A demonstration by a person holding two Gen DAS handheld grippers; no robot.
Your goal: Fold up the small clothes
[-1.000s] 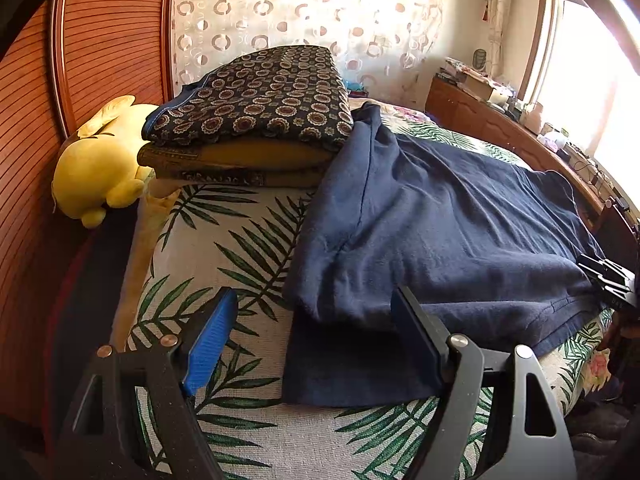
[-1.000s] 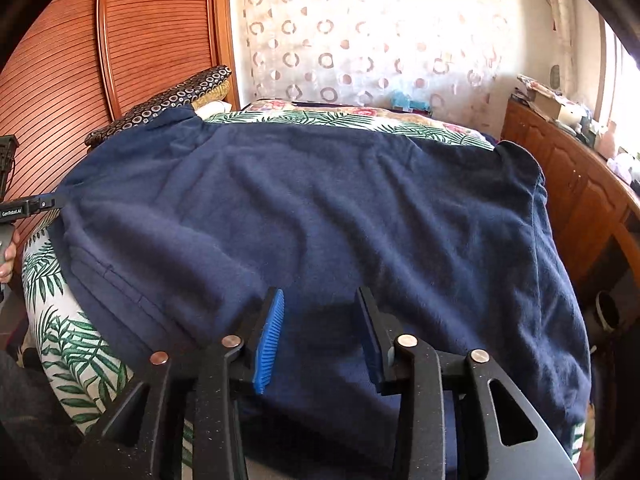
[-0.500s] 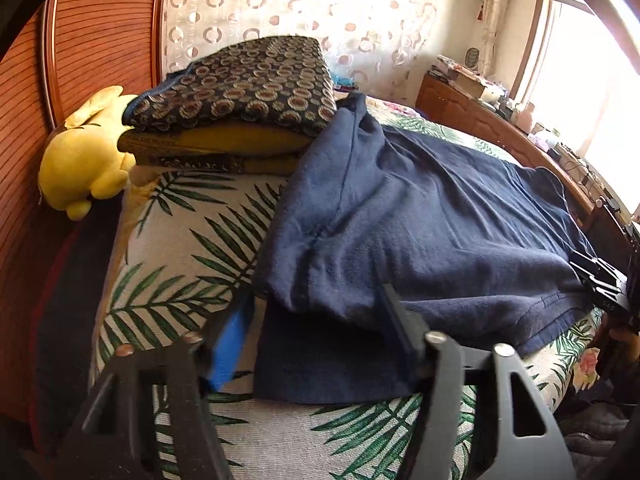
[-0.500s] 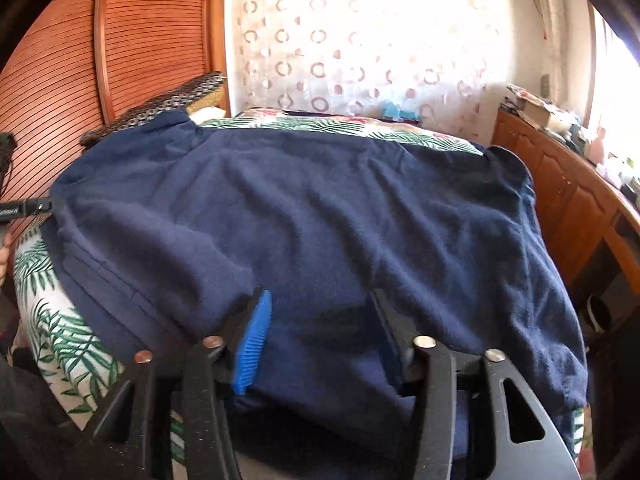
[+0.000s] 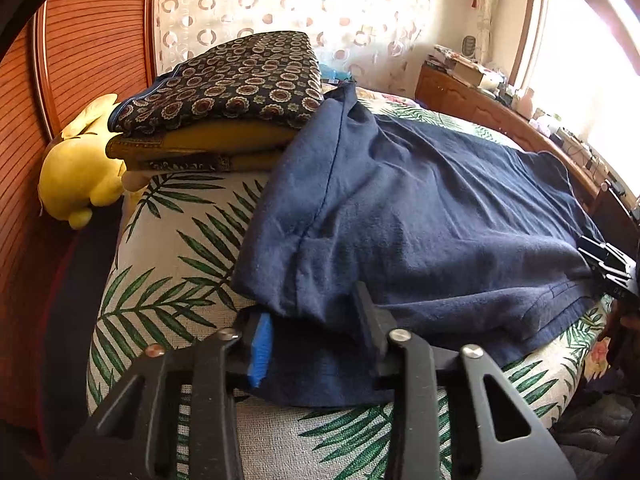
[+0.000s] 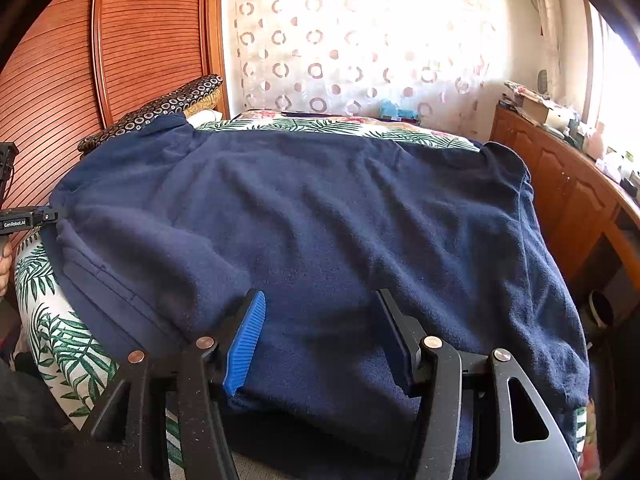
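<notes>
Plush yellow toy [image 5: 78,172] sat at the far left edge of the bed [image 5: 160,248], against the ribbed wooden panel [image 5: 92,52]. Just right of it rested a stack of folded cloths [image 5: 216,120], a dark one with round motifs on top and mustard ones beneath. From that stack rightward, the navy garment [image 5: 420,208] lay spread over the palm-leaf cover, one corner riding up against the stack and its hem running along the near edge of the bed.

At the near left corner of the garment, the left gripper [image 5: 314,330] had a bunched fold of navy fabric between its jaws, which were closing; whether the pads already pressed the cloth could not be told. Farther right along the near hem, the right gripper [image 6: 320,336] straddled the fabric with its jaws apart and opening, cloth lying between them without being pinched. A wooden cabinet [image 6: 568,192] cluttered with small items ran along the right side of the bed, under the bright window.
</notes>
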